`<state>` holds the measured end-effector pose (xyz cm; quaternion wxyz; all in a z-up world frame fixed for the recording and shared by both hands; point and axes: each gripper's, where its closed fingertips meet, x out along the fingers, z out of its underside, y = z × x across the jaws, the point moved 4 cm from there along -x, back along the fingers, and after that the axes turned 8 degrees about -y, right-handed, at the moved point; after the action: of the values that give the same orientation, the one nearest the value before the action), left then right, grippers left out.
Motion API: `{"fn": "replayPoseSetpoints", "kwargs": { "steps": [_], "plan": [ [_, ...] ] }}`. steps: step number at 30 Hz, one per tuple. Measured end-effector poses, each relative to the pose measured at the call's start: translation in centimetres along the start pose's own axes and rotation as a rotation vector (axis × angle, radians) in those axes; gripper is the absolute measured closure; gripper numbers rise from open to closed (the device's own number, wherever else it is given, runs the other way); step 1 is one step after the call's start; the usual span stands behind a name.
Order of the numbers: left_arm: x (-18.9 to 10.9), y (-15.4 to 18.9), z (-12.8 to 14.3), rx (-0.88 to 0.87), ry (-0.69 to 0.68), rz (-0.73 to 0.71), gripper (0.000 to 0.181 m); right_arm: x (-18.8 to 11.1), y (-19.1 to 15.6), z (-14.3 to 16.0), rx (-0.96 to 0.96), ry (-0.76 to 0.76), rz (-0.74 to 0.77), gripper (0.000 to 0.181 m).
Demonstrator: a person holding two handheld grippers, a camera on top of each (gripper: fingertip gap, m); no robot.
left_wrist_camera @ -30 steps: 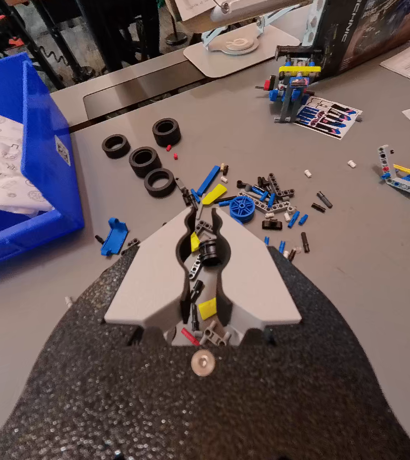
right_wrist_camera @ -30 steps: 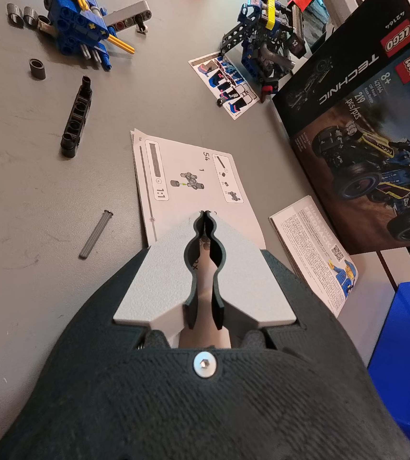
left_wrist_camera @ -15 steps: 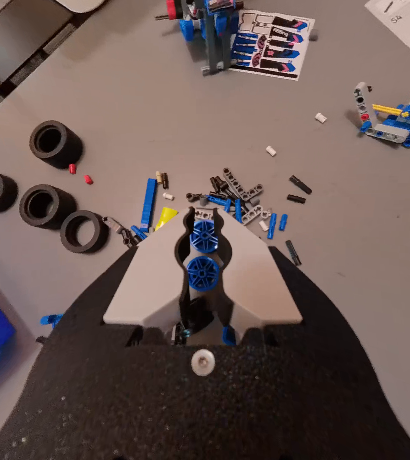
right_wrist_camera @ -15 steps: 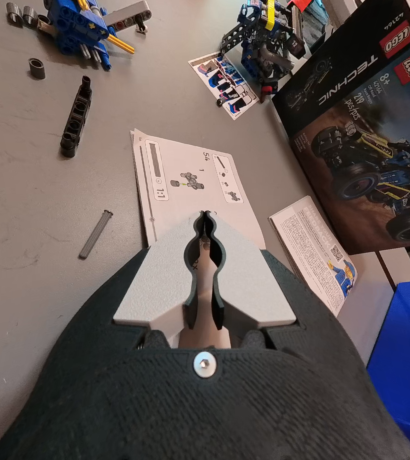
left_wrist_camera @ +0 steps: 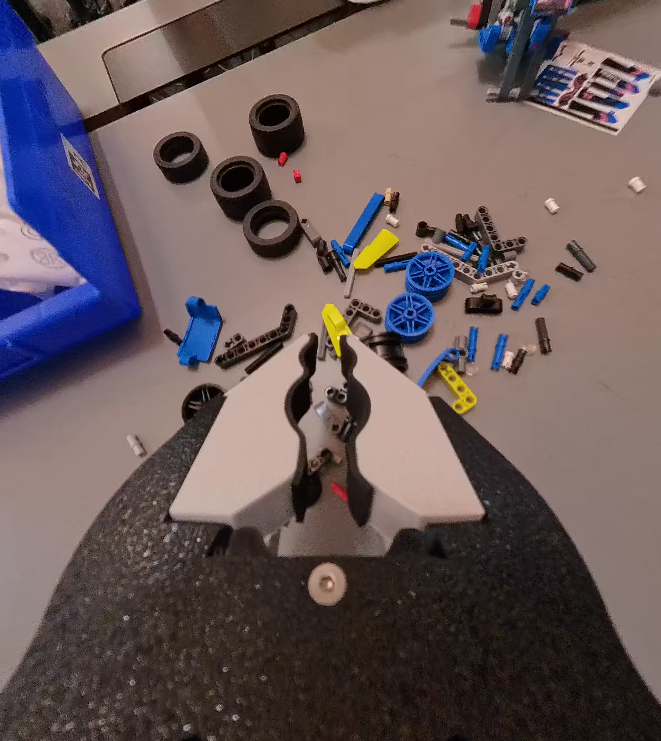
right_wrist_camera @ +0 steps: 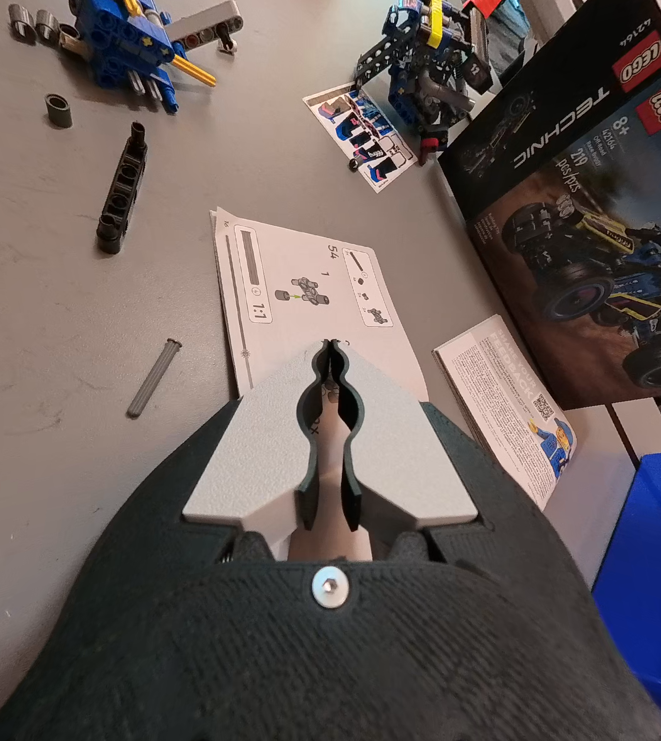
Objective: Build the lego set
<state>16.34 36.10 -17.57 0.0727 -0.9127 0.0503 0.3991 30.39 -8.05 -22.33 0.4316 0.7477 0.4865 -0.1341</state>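
**Left gripper over loose parts; right parked on instructions**

The left gripper (left_wrist_camera: pixel 328 345) is held low over the scatter of loose pieces on the grey table (left_wrist_camera: pixel 481 461), jaws slightly apart, nothing clamped between them. Small grey and black connectors (left_wrist_camera: pixel 334 405) are seen through the gap, lying on the table beneath. A yellow panel piece (left_wrist_camera: pixel 332 320) lies just past the fingertips; two blue wheel hubs (left_wrist_camera: pixel 409 316) sit to the right of it, and four black tyres (left_wrist_camera: pixel 240 186) are grouped farther off, near the blue bin (left_wrist_camera: pixel 52 200).

The right gripper (right_wrist_camera: pixel 329 344) is closed, tips together, holding nothing, and is poised over the open instruction sheet (right_wrist_camera: pixel 304 288). A grey axle (right_wrist_camera: pixel 153 377) and a black beam (right_wrist_camera: pixel 122 188) lie apart to its left. Two partial assemblies are noted: a blue sub-build (right_wrist_camera: pixel 128 44) and a taller chassis section (right_wrist_camera: pixel 425 68) beside the sticker sheet (right_wrist_camera: pixel 360 136) and the set box (right_wrist_camera: pixel 585 208).

Judged step: selection of the next part from the pile (which one is targeted cannot be told).

Risks:
- The pile is dense; a wrong or second piece could be pinched with the intended one.
- Small pins could be flicked away by the fingertips if the jaws are closed off-centre.
- Round hubs may roll if nudged.
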Motion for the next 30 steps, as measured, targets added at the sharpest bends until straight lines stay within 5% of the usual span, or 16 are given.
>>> {"fn": "replayPoseSetpoints", "kwargs": {
  "steps": [6, 13, 18, 30],
  "plan": [
    [-0.1, 3.5, -0.6, 0.140, 0.041, 0.145, 0.172, 0.1, 0.1, 0.0, 0.004, -0.003, 0.003, 0.181],
    [-0.4, 0.0, -0.9, 0.028, 0.023, -0.091, 0.171, 0.1, 0.1, 0.0, -0.003, -0.003, 0.013, 0.181],
    [-1.7, -4.0, 2.4, -0.114, -0.049, -0.191, 0.169, 0.1, 0.1, 0.0, 0.001, -0.004, 0.008, 0.181],
    [-2.4, -5.0, 7.5, -0.188, -0.167, -0.227, 0.169, 0.1, 0.1, 0.0, 0.009, -0.007, 0.005, 0.181]
  ]
}}
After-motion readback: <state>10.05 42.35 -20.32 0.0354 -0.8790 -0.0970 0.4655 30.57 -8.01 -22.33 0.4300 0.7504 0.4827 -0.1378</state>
